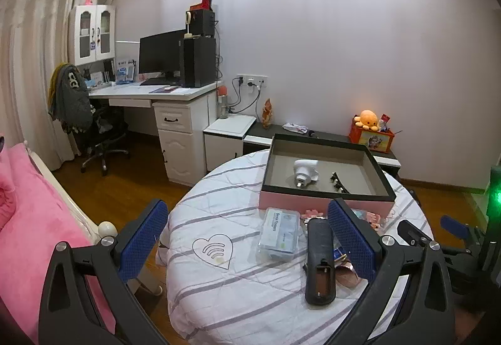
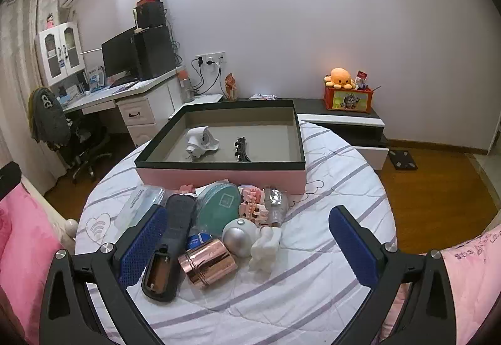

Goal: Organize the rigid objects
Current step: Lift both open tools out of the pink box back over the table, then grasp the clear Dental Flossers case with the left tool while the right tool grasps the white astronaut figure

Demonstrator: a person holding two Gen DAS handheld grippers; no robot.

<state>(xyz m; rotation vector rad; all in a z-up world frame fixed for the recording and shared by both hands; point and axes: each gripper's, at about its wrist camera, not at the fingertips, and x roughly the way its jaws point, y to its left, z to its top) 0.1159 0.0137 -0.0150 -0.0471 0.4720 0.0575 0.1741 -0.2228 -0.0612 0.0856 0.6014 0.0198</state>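
Note:
A pink box with a black rim [image 2: 219, 175] [image 1: 325, 191] sits on the round striped table [image 2: 313, 266]. Inside lie a white plug-like device [image 2: 200, 139] [image 1: 305, 171] and a black hair clip [image 2: 241, 149] [image 1: 338, 182]. In front of the box lie a black remote [image 2: 169, 248] [image 1: 319, 260], a rose-gold can [image 2: 208, 262], a silver ball [image 2: 239, 237], a white figure [image 2: 264, 251], a teal round case [image 2: 219, 207], pink block toy [image 2: 252, 204], a clear bulb [image 2: 275, 204] and a clear floss box [image 1: 278, 233]. My left gripper [image 1: 247, 238] and right gripper [image 2: 247, 248] are both open, empty, above the pile.
A pink bed [image 1: 28, 219] lies at the left. A white desk with monitor [image 1: 162, 56] and an office chair [image 1: 90, 125] stand behind. A low cabinet carries an orange box with a plush octopus [image 2: 344, 91]. The other gripper [image 1: 454, 229] shows at the right of the left wrist view.

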